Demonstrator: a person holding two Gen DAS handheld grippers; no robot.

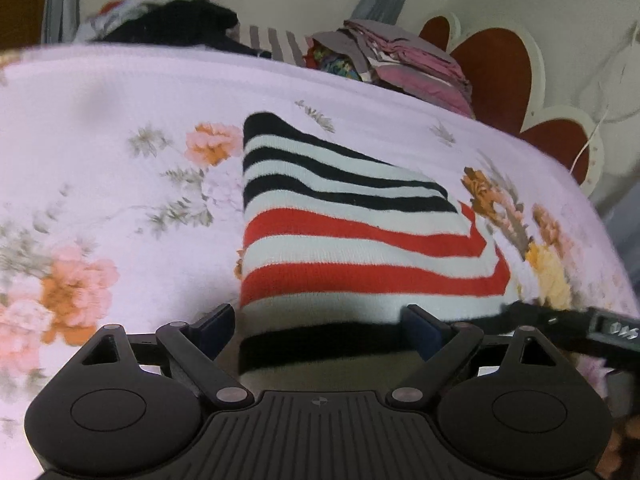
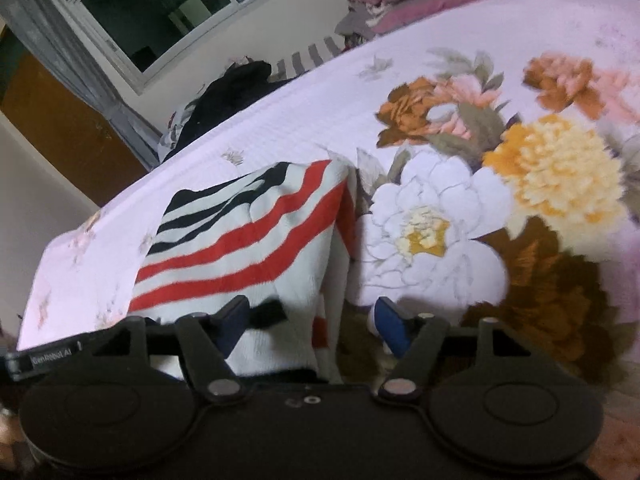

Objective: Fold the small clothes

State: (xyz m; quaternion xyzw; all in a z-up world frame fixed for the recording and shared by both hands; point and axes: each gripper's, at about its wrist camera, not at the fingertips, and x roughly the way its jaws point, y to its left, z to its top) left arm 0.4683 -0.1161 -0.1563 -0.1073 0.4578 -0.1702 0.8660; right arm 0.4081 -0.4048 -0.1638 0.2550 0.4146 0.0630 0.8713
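Note:
A small knit garment (image 1: 352,236) with white, black and red stripes lies folded on the floral bedsheet (image 1: 100,128). My left gripper (image 1: 320,324) hovers over its near edge, open wide, with its fingers (image 1: 218,320) straddling the black stripe and not pressing on it. In the right wrist view the same garment (image 2: 240,248) lies left of centre. My right gripper (image 2: 312,316) is open over the garment's near right corner, its left pad above the cloth and its right pad over the sheet. The right gripper's body (image 1: 568,324) shows at the right edge of the left wrist view.
At the bed's far edge sit a stack of folded pink and grey clothes (image 1: 404,60) and a heap of dark clothes (image 1: 180,24). A cream and red headboard (image 1: 500,64) stands at the right. A window (image 2: 160,12) and grey curtain (image 2: 64,52) lie beyond the bed.

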